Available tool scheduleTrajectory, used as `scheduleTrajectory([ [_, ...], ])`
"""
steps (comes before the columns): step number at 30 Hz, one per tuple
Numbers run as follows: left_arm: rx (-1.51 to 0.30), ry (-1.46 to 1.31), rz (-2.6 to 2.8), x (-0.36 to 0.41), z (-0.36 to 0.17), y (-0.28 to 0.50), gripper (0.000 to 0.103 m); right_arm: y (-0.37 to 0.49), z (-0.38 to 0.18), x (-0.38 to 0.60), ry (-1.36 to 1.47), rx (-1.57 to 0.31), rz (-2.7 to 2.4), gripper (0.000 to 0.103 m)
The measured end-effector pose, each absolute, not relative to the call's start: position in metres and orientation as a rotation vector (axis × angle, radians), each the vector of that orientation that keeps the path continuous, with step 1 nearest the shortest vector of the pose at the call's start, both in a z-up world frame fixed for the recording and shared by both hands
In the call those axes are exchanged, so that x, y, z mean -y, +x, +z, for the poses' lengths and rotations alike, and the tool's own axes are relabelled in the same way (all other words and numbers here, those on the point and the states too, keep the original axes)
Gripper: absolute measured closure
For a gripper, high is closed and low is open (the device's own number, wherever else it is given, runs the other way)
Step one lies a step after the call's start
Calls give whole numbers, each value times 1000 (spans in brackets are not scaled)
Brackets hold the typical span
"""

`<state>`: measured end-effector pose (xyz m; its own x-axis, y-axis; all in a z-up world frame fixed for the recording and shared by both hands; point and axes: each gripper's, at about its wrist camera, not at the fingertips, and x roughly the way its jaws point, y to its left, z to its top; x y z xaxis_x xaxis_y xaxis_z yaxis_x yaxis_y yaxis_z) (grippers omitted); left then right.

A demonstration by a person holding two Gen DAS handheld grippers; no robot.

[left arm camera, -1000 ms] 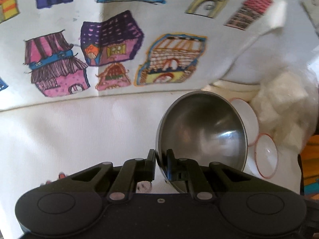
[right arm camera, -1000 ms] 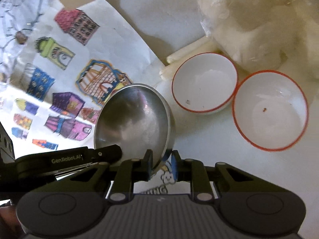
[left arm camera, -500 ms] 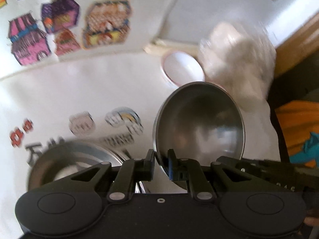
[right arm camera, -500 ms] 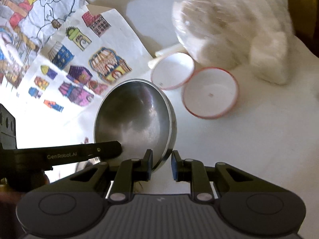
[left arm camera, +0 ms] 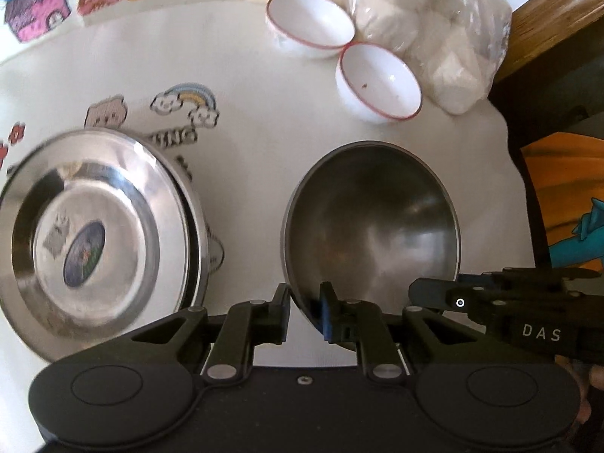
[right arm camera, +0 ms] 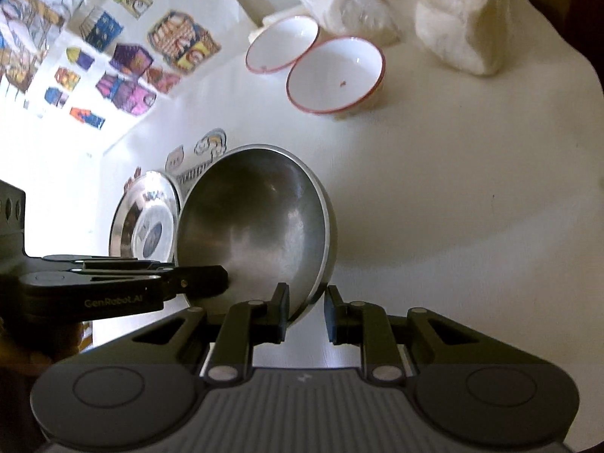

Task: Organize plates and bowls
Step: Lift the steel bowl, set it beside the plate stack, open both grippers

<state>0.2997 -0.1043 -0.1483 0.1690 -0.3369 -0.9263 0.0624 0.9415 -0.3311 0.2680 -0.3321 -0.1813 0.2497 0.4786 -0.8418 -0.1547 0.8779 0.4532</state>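
Left gripper (left arm camera: pixel 305 311) fingers straddle steel bowl (left arm camera: pixel 372 219) rim; steel plate (left arm camera: pixel 94 241) beside.

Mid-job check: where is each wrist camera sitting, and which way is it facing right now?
Left wrist: rides the left gripper, looking steeply down along its fingers at the steel bowl. The bowl's rim sits between jaws that have just been opening. The steel plates lie to the left, and the right gripper enters from the right.
Right wrist: rides the right gripper, angled down at another part of the bowl's rim. The left gripper enters from the left.
Shared: the steel bowl, the steel plates, two red-rimmed bowls and a plastic bag on the white tablecloth.
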Motion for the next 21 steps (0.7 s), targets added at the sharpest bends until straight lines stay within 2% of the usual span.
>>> scheduleTrajectory([
  [21,-1404,-271,-196,108,-159,295,85,271,-189,332,285,-1287,486,78],
])
